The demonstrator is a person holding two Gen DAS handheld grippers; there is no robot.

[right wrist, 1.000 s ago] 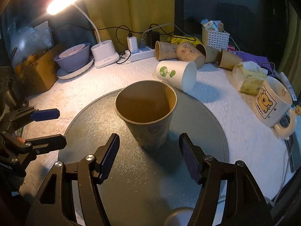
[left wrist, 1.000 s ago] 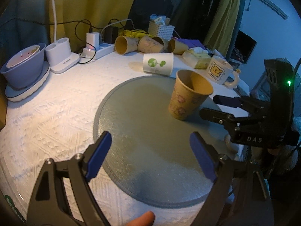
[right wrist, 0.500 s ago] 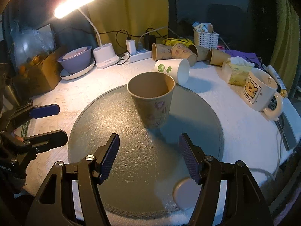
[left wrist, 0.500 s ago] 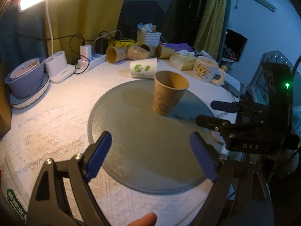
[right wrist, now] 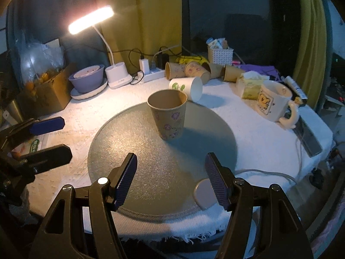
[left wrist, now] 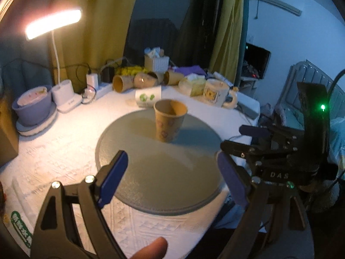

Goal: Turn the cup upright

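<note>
At far left, my left hand-held gripper (left wrist: 170,179) hangs open, holding nothing. Centre: the brown paper cup (right wrist: 168,114) stands upright, mouth up, on the round grey mat (right wrist: 129,151) on the table (right wrist: 258,133) — apart from both grippers. I judge it light, thin-walled and easily crushed or tipped; best gripped gently across the mid-wall, not the rim. To the right, my right hand-held gripper (right wrist: 170,180) is open too — empty.

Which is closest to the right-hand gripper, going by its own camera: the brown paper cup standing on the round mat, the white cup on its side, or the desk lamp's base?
1. Brown paper cup, straight ahead.
2. White cup, just behind.
3. Lamp base, far left.
</note>
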